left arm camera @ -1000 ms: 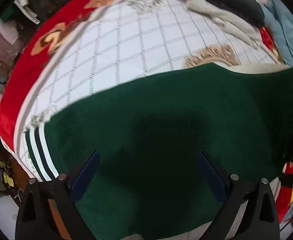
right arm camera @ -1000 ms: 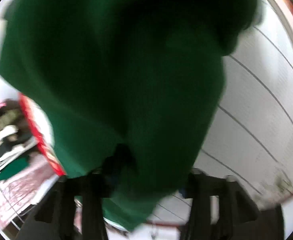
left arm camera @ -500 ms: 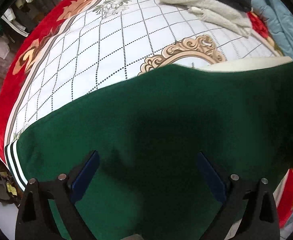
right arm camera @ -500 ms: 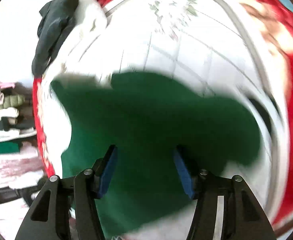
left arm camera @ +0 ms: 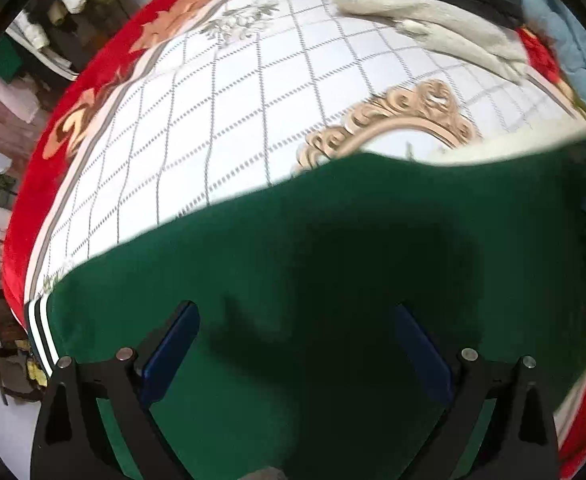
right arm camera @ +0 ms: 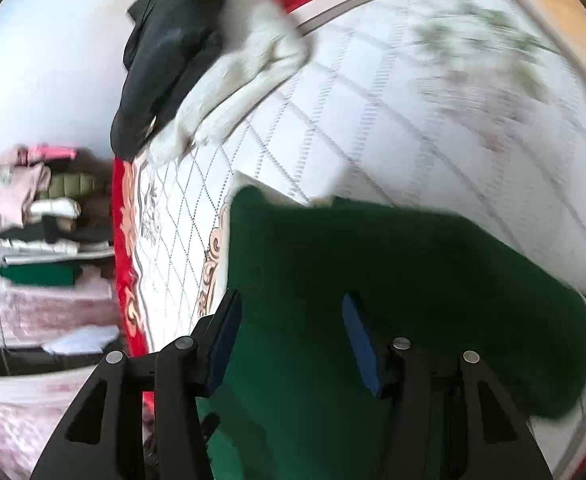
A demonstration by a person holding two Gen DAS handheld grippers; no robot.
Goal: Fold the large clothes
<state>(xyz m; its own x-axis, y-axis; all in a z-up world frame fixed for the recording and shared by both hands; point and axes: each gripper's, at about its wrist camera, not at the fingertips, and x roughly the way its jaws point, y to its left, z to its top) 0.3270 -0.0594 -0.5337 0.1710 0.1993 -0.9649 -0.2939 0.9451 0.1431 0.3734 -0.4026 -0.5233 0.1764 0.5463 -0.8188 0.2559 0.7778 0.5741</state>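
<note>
The green garment [left arm camera: 333, 300] lies spread on the bed [left arm camera: 233, 128], covering the near part of the white checked quilt; its striped cuff [left arm camera: 41, 332] sits at the bed's left edge in the left view, and a cream lining edge [left arm camera: 493, 148] shows along its far border. Your left gripper [left arm camera: 297, 344] hangs over the cloth with jaws wide apart and nothing between the pads. Your right gripper [right arm camera: 289, 340] is about half open, jaws closing slightly, also over green cloth with nothing pinched; that view is motion-blurred. Judgement: thick, soft knit or fleece, moderately heavy for clothing, limp, not slippery, not fragile. It will sag and drag on the quilt, so expect the fold to trail. Take hold at an edge or corner, where the layers are thin enough to pinch: the cuff end for the left, the far cream-edged corner for the right. No containers in view. At the far end of the bed lie a dark garment [right arm camera: 165, 60] and a pale one [right arm camera: 245, 80], loose.
</note>
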